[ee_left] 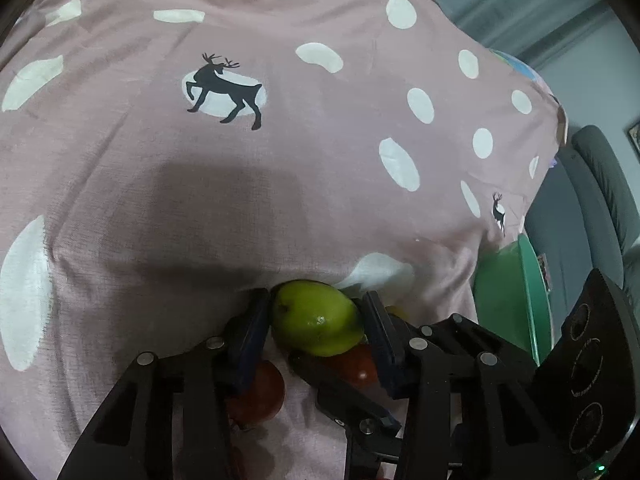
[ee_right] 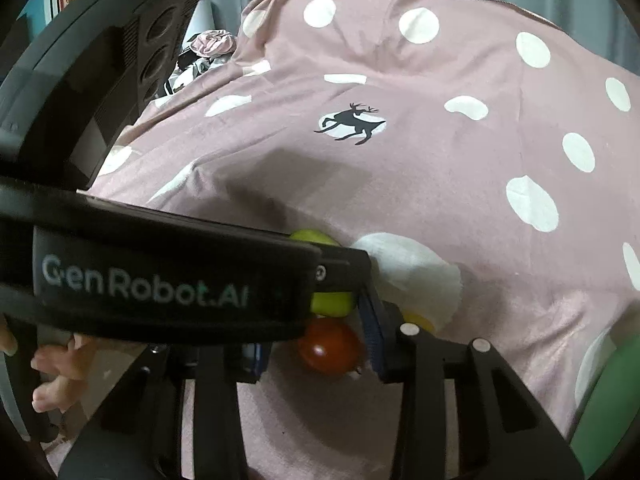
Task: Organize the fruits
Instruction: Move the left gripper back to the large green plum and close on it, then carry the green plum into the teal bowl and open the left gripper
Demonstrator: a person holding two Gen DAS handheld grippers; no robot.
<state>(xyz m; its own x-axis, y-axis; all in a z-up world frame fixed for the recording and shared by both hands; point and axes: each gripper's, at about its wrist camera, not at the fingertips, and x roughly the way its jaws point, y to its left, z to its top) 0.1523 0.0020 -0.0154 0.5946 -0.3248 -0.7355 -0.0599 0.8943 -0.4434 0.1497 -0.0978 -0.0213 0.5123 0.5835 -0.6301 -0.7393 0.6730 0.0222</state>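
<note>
The left gripper (ee_left: 316,320) pinches a green pear-like fruit (ee_left: 316,322) between its two dark blue pads, one pad on each flank, with the stem end of the fruit facing the camera. The fruit fills the gap, so the fingers are closed only as far as its width.

The right gripper (ee_right: 316,344) is spread, with a red tomato-like fruit (ee_right: 330,346) sitting between its fingers; whether either pad touches it cannot be told. Much of the right view is covered by the left gripper's black body, which crosses in front. Part of a hand (ee_right: 52,376) shows at the lower left of that view.

Just beneath the green fruit lie two red fruits (ee_left: 258,396), and a small yellow fruit (ee_right: 418,320) sits just beside the right finger. All rest on a pink sheet (ee_left: 320,160) printed with white dots and black deer. A green bowl (ee_left: 508,296) stands to the right, near the fruit cluster, probably the place to sort into.

The step in hand appears to be lifting the green fruit clear. To do it well, keep the squeeze gentle and steady, raise it straight up so the red fruits are not nudged, and keep the two grippers from colliding, since they are crowded together.
</note>
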